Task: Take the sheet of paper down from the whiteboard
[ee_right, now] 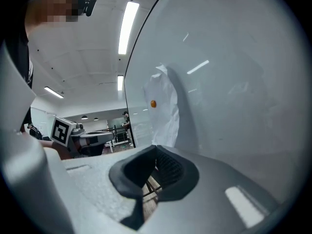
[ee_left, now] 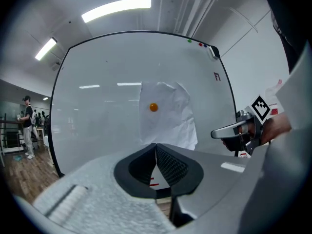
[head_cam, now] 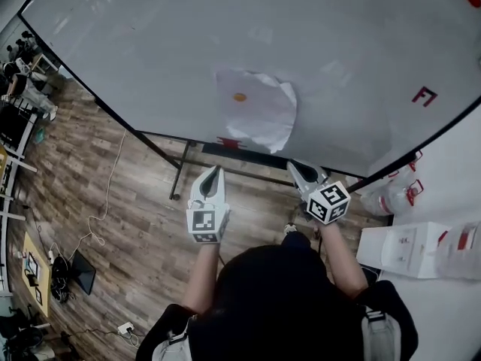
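The crumpled white sheet of paper (head_cam: 255, 110) hangs on the large white whiteboard (head_cam: 135, 43), pinned by a small round orange magnet (head_cam: 240, 96). It is untouched, just ahead of and above both grippers, and the left gripper (head_cam: 216, 171) and right gripper (head_cam: 294, 166) are each clenched on nothing. I judge this to be the approach; the next move calls for parting one gripper's jaws to pinch the sheet's loose lower edge, perhaps with the magnet lifted off first. Below the grippers lies a grey-brown wood-plank floor (head_cam: 128, 224), with white boxes (head_cam: 406, 247) off to the right gripper's right.
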The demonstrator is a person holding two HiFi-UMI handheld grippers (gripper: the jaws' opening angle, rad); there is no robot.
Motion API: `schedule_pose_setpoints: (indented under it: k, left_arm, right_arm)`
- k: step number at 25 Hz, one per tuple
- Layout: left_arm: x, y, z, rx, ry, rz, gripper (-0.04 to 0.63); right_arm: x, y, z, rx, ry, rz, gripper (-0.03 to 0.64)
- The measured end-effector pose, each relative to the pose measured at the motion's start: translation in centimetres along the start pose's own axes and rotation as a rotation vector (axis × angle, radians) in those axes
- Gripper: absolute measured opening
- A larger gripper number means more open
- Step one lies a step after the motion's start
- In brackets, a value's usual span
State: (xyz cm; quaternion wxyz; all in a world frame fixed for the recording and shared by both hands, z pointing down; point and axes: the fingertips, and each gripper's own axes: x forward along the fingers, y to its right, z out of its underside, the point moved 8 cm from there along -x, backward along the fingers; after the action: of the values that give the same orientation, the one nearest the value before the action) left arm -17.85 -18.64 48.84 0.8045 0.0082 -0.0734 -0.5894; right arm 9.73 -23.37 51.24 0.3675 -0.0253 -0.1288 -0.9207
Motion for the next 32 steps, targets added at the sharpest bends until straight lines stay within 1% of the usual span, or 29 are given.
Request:
schedule_pose_setpoints:
  k: [7,12,13,15,18,20,22,25,28,32]
  left_arm:
    - [3.5,2.2,-1.8,-0.001,0.011,-0.081,0.012]
    - [5.6,4.8,-2.6,0.005,0.007,-0.102,0.012]
    - [6.0,5.2,-2.9,0.011,0.008,-0.107,0.012]
    - [6.6,5.6,-3.9,0.033,0.013,-0.118,0.012]
    - [7.4,5.6,-5.3,0.078,0.028,-0.131,0.012]
    - [8.2,5.1,-6.1,0.098,0.038,-0.130,0.012]
    - [8.9,4.5,-6.8,0.105,0.042,-0.114,0.012]
    - [9.4,3.1,-7.7,0.109,0.042,-0.078,0.013]
    - [10.1,1.3,-7.9,0.112,0.055,-0.054,0.014]
    - [11.2,0.3,-7.7,0.108,0.076,-0.004,0.014]
  right_arm:
    - [0.7,3.7,-2.9,-0.056,0.023,-0.084,0.005]
    - [1.1,5.4,-4.7,-0.109,0.037,-0.154,0.005]
    - [1.1,5.5,-5.3,-0.118,0.038,-0.159,0.006]
    - [1.1,5.6,-6.4,-0.138,0.040,-0.166,0.037]
    - [1.6,5.4,-7.2,-0.156,0.034,-0.196,0.043]
    - [2.4,5.6,-7.4,-0.142,0.025,-0.205,0.047]
    - [3.2,5.6,-7.4,-0.125,0.007,-0.181,0.052]
    - [4.1,5.3,-7.4,-0.139,-0.013,-0.124,0.069]
    - [4.4,5.1,-7.6,-0.148,-0.012,-0.085,0.074]
    - [4.2,4.9,-7.7,-0.146,-0.002,-0.035,0.074]
